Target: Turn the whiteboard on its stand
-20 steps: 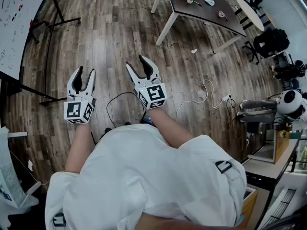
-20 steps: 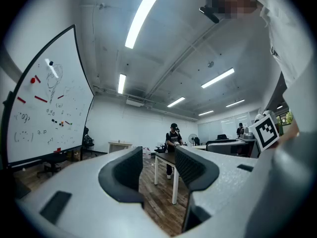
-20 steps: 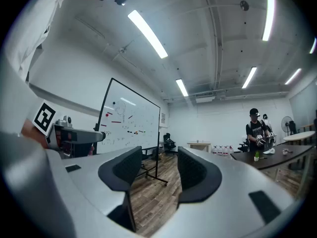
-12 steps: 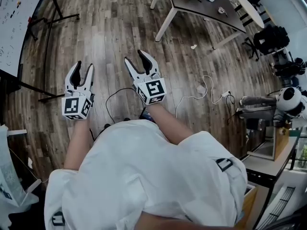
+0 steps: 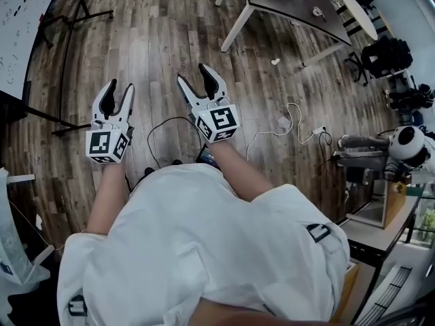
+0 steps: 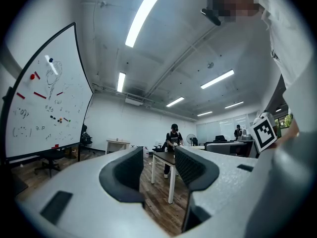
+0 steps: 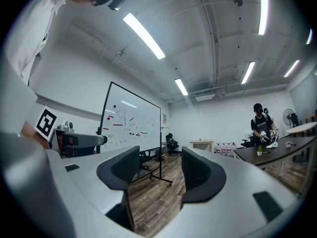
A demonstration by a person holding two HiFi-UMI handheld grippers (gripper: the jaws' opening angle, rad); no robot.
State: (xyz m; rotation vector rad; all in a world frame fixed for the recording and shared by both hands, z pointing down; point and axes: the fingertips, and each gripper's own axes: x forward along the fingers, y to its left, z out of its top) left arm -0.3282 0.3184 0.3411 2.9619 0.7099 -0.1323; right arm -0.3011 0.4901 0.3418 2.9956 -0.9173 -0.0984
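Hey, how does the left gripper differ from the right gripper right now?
The right gripper has its jaws spread wider than the left gripper. The left gripper is on the whiteboard side; the right gripper is held farther from it. Both are open and empty.

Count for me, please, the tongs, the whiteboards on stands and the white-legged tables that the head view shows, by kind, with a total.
tongs: 2, the left tongs and the right tongs, both open and empty
whiteboard on a stand: 1
white-legged table: 1
Total: 4
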